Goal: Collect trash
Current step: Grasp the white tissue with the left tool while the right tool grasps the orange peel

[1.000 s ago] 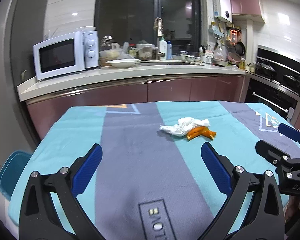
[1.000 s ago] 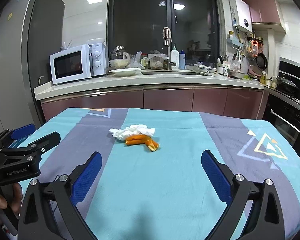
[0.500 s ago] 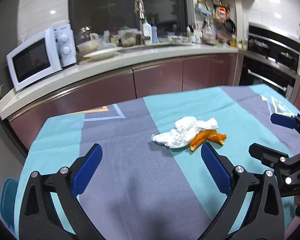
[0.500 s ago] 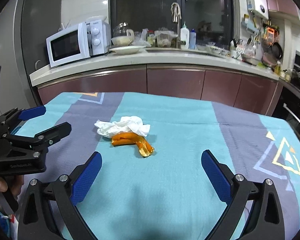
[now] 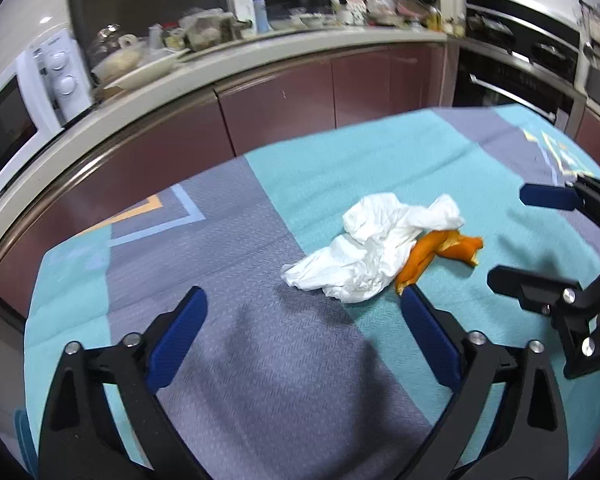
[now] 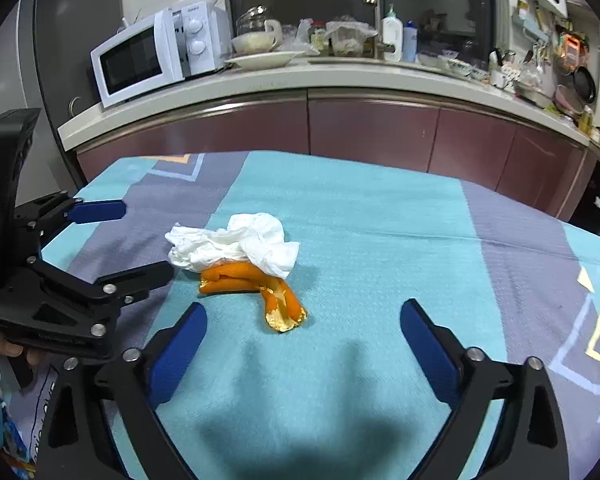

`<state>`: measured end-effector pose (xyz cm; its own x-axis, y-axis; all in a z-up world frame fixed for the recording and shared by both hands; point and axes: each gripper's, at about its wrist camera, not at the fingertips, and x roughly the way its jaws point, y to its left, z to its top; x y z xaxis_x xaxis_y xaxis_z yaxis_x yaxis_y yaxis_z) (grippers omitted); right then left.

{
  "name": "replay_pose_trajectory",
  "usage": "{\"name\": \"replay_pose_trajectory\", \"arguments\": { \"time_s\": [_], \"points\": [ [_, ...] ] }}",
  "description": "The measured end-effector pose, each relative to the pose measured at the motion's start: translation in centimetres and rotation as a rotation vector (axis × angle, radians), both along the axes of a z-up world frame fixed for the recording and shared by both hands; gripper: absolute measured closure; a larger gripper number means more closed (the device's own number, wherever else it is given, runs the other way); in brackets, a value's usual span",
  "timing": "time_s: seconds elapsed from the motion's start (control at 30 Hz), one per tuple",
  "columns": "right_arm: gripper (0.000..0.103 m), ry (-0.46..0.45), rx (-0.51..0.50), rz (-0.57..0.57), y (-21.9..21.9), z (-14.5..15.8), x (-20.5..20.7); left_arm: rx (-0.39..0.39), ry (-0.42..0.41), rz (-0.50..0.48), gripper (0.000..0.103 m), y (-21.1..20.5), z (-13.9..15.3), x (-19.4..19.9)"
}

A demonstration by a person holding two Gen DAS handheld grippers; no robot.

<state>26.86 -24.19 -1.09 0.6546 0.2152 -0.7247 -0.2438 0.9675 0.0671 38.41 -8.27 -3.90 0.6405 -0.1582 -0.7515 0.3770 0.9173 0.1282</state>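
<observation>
Mid-tablecloth (image 6: 380, 240), well off its edges: tissue (image 5: 372, 248) on orange peel (image 6: 252, 284), both grippers' fingers (image 5: 180, 332) spread, empty.

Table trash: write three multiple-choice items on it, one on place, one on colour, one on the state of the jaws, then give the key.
1. Where does the crumpled tissue lie relative to the peel?
A. Partly over it
B. Far from it
C. Under it

2. What colour is the peel?
A. Green
B. Orange
C. Brown

3. How do the jaws of the left gripper and the right gripper stand?
A. Both shut on the tissue
B. One holds the peel
C. Both wide apart, empty

Key: A, the tissue's edge covers one end of the peel on the tablecloth; B, it is bright orange; C, nothing sits between either pair, though both have just been closing slightly.
</observation>
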Motion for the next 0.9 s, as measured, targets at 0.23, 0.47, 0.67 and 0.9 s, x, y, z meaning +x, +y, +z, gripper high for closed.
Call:
{"name": "replay_pose_trajectory", "arguments": {
  "time_s": [0.23,0.47,0.67,0.9],
  "points": [
    [0.026,0.046,0.003,0.048,0.3,-1.0,1.4,0.041,0.057,-0.062,0.025,-0.7,-1.9,1.7],
    [0.049,0.092,0.007,0.102,1.0,-1.8,2.5,0.021,0.081,-0.108,0.039,-1.4,-2.2,2.1],
    [0.077,0.095,0.002,0.116,1.1,-1.9,2.4,-0.024,0.102,-0.147,0.059,-1.8,-2.2,2.2],
    [0.089,0.098,0.028,0.121,0.7,-1.9,2.1,-0.08,0.109,-0.176,0.094,-1.9,-2.2,1.9]
  ]
}}
